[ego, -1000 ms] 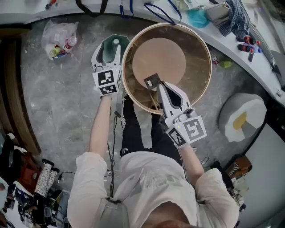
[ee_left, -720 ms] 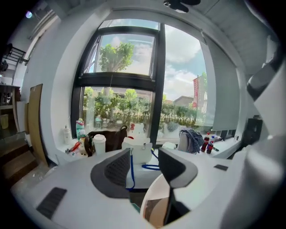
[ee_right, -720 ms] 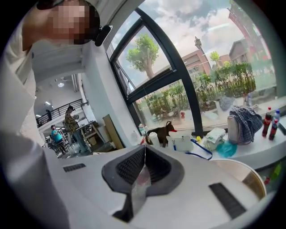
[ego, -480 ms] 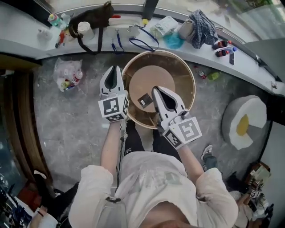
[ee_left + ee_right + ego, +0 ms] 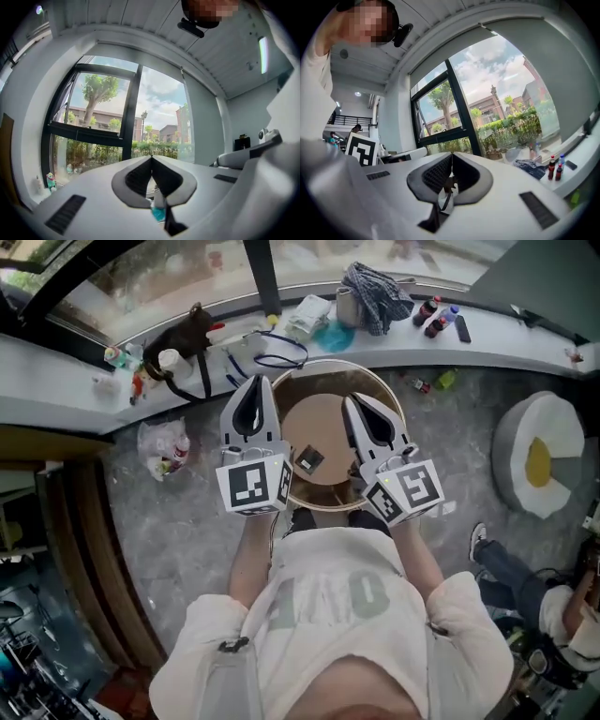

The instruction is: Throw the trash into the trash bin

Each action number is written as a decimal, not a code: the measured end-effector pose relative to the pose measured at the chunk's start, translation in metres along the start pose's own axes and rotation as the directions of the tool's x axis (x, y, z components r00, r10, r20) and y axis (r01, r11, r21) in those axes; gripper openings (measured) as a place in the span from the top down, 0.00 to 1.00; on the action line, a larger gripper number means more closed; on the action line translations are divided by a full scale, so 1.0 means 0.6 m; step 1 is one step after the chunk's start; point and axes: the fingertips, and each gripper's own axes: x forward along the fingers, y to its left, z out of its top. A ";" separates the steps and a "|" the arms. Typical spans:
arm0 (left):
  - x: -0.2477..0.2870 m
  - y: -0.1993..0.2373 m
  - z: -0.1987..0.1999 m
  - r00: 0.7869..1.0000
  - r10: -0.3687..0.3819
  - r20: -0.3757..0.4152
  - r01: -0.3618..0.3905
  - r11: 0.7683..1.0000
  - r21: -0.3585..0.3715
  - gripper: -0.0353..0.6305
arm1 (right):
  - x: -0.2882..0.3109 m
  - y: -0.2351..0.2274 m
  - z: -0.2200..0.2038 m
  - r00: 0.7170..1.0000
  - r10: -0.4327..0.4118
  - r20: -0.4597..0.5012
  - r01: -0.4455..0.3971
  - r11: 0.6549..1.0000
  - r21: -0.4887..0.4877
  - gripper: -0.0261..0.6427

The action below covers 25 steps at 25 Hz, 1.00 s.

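Round wood-rimmed trash bin (image 5: 330, 365) with a tan bottom, standing on the grey marbled floor (image 5: 187, 521) below a cluttered white window ledge (image 5: 66, 376), directly before the person so that both tools reach over it. Left gripper (image 5: 151, 158) and right gripper (image 5: 451, 155) are held level above the rim, each pair of jaws pressed together on nothing, the left pair having just been closing, which suggests the drop is done. Small dark square scrap (image 5: 307, 461), judged to be the trash, lies on the bin's bottom; its material is unclear, and the grippers and the person's white-shirted torso (image 5: 328, 606) hide the near rim.
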 end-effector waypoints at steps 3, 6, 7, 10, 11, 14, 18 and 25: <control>0.001 -0.041 0.011 0.999 -0.033 -0.011 0.032 0.999 -0.018 0.93 | -0.032 -0.026 0.021 0.998 -0.048 0.049 0.048 0.999 0.001 0.94; 0.008 -0.084 0.018 0.995 -0.090 -0.031 0.090 0.996 -0.004 0.93 | -0.054 -0.050 0.039 0.993 -0.085 0.084 0.086 0.996 -0.007 0.94; 0.010 -0.099 0.022 0.993 -0.109 -0.033 0.110 0.994 0.003 0.93 | -0.060 -0.058 0.045 0.991 -0.096 0.096 0.098 0.995 -0.009 0.94; 0.008 -0.141 0.034 0.988 -0.153 -0.023 0.154 0.988 0.024 0.93 | -0.082 -0.079 0.059 0.984 -0.126 0.126 0.128 0.992 -0.009 0.94; 0.006 -0.152 0.037 0.986 -0.166 -0.020 0.166 0.986 0.028 0.93 | -0.089 -0.083 0.061 0.983 -0.133 0.130 0.135 0.991 -0.011 0.94; 0.002 -0.175 0.045 0.981 -0.195 -0.015 0.195 0.980 0.037 0.93 | -0.101 -0.090 0.065 0.981 -0.144 0.133 0.147 0.989 -0.013 0.94; -0.005 -0.185 0.051 0.981 -0.194 -0.014 0.195 0.980 0.039 0.93 | -0.110 -0.093 0.065 0.980 -0.146 0.133 0.148 0.989 -0.010 0.94; -0.014 -0.188 0.057 0.981 -0.196 0.007 0.196 0.980 0.019 0.93 | -0.120 -0.089 0.062 0.981 -0.143 0.130 0.145 0.989 -0.006 0.94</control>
